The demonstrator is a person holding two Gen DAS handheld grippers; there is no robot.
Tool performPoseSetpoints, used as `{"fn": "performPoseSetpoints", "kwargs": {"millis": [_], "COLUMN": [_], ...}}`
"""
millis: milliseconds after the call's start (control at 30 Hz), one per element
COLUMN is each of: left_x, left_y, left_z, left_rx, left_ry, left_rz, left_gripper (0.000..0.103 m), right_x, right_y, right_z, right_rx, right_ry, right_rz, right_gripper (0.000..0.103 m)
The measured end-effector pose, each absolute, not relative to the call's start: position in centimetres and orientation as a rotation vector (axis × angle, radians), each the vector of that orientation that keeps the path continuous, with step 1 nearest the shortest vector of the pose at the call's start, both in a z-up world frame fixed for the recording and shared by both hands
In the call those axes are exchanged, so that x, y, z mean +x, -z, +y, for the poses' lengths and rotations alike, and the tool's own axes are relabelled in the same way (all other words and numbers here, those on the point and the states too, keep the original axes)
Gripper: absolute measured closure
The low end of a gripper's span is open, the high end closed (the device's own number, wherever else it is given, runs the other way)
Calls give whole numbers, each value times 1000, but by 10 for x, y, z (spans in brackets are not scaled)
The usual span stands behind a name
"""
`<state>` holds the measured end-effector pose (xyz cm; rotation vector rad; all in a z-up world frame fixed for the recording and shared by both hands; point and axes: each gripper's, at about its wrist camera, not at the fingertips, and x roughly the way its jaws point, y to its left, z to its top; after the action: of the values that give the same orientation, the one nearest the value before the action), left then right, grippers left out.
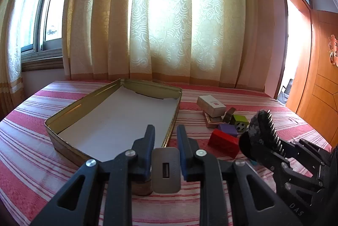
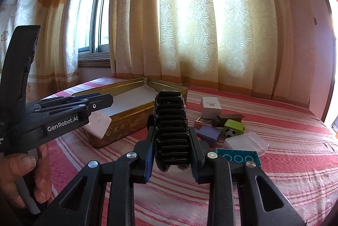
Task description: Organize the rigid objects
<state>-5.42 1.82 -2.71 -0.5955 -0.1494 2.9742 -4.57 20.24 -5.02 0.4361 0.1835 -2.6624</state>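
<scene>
While the left gripper (image 1: 165, 137) clamps a white USB charger (image 1: 166, 170) just short of the gold tin tray (image 1: 63, 120), only its own camera shows the charger's port. Over on the right wrist view, the right gripper (image 2: 171, 141) is clamped on a black ribbed comb-like piece (image 2: 171, 131), and a clear plastic case (image 2: 247, 142) and teal card (image 2: 237, 157) show up here, hidden from the left. Both views catch the purple block (image 2: 209, 134) and green football cube (image 2: 233, 128) clustered right of the tray on the striped cloth (image 2: 285, 162).

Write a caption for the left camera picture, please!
Left gripper holds a grey USB charger near the open gold tin on a striped cloth.
</scene>
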Motion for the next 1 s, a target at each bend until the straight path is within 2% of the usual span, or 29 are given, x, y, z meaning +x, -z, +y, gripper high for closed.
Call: {"fn": "performPoseSetpoints", "kwargs": {"millis": [233,267,300,633,667,733,767,800,833,1000], "left_x": [-51,-49,-49,-45,-42,-37,-30,-25,-19,-16], "left_y": [27,26,26,25,24,26,28,30,33,47], "left_z": [22,23,25,20,15,10,6,5,6,12], "left_rx": [-573,-560,-555,-552,-558,-580,-586,-591,-603,-739], "left_ry": [-2967,-2964,-2961,-2973,-2980,-2998,-3004,-3009,-3016,-2943], "left_rz": [-111,-96,-84,-80,-78,-71,-70,-65,-52,-54], "left_gripper": [84,94,95,93,90,71,55,45,41,41], "right_x": [-46,-46,-46,-46,-46,-44,-44,-43,-43,-41], "right_y": [51,50,50,51,51,50,50,50,50,49], "right_z": [196,196,196,197,197,198,199,200,201,205], "right_rx": [442,444,446,443,442,433,428,423,419,411], "right_ry": [2646,2645,2646,2648,2648,2651,2652,2653,2653,2652], "right_rz": [189,187,183,174,172,163,160,158,156,142], "right_gripper": [72,72,72,72,72,72,72,72,72,72]}}
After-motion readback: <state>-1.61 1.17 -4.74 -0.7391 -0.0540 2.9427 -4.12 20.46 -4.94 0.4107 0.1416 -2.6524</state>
